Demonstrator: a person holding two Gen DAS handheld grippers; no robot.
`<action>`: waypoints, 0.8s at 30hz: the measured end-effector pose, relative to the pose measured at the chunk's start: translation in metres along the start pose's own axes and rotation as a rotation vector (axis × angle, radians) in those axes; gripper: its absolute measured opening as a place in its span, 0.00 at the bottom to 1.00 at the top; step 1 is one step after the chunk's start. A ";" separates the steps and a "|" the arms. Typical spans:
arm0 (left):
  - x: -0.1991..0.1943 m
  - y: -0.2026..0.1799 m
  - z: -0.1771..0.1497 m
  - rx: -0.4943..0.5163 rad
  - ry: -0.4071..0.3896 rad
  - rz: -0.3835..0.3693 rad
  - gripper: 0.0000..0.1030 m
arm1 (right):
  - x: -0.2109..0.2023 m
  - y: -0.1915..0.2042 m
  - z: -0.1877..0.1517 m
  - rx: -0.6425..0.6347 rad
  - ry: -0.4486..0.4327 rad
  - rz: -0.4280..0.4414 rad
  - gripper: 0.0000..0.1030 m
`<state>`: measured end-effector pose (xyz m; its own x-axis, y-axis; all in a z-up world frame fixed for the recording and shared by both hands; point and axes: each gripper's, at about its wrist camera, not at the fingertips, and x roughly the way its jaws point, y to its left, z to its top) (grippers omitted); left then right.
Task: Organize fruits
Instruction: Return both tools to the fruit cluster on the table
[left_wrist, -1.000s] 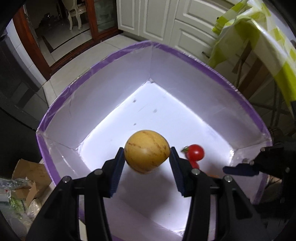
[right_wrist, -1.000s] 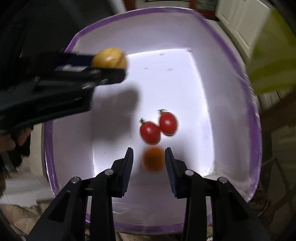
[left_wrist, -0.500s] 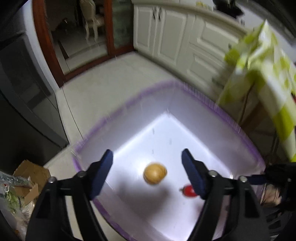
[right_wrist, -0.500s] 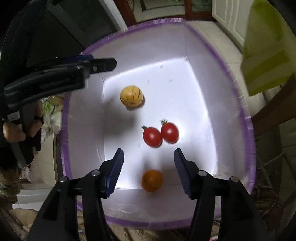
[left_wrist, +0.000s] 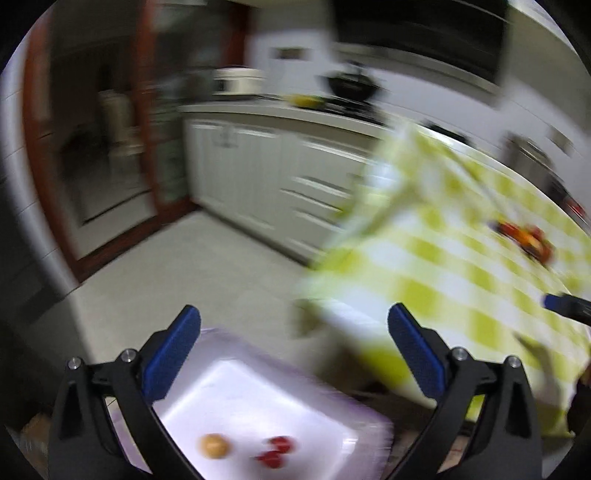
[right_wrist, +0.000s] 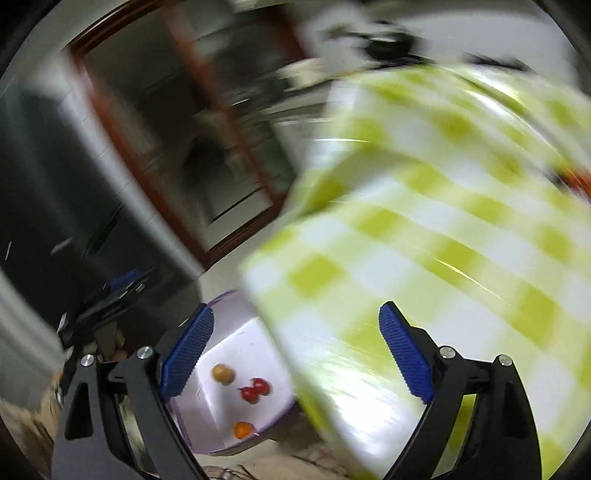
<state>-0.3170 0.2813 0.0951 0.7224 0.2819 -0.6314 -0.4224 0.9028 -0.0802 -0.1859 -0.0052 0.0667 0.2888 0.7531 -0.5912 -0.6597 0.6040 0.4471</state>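
Note:
Both views are motion-blurred. A white box with a purple rim (left_wrist: 306, 376) (right_wrist: 207, 443) stands on the floor far below me. In it lie a yellow-brown round fruit (left_wrist: 213, 446) (right_wrist: 222, 373), two red tomatoes (left_wrist: 277, 451) (right_wrist: 255, 390) and a small orange fruit (right_wrist: 242, 430). My left gripper (left_wrist: 293, 350) is wide open and empty, high above the box. My right gripper (right_wrist: 295, 347) is also wide open and empty, over the edge of the green-checked table (left_wrist: 461, 258) (right_wrist: 443, 240). A dark dish of red and orange fruit (left_wrist: 524, 236) sits far right on the table.
White kitchen cabinets (left_wrist: 258, 177) and a counter with pots run along the back. A red-brown door frame (left_wrist: 48, 184) (right_wrist: 207, 110) stands left. The other gripper's blue tip (left_wrist: 565, 304) shows at the right edge, and the left gripper's dark body (right_wrist: 103, 306) at the left.
Both grippers rose from the box and swung up toward the table. The left one let go of the yellow-brown fruit, which now lies in the box. Both jaws opened wider.

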 end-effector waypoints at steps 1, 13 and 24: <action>0.007 -0.021 0.006 0.028 0.014 -0.045 0.99 | -0.010 -0.019 -0.002 0.048 -0.017 -0.024 0.86; 0.117 -0.327 0.064 0.261 0.042 -0.461 0.99 | -0.137 -0.220 -0.005 0.406 -0.243 -0.408 0.86; 0.214 -0.450 0.069 0.242 0.028 -0.493 0.99 | -0.131 -0.321 0.011 0.483 -0.240 -0.576 0.86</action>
<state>0.0657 -0.0426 0.0489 0.7867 -0.1991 -0.5844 0.1027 0.9756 -0.1942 -0.0044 -0.2949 0.0075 0.6715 0.2895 -0.6821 -0.0018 0.9212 0.3892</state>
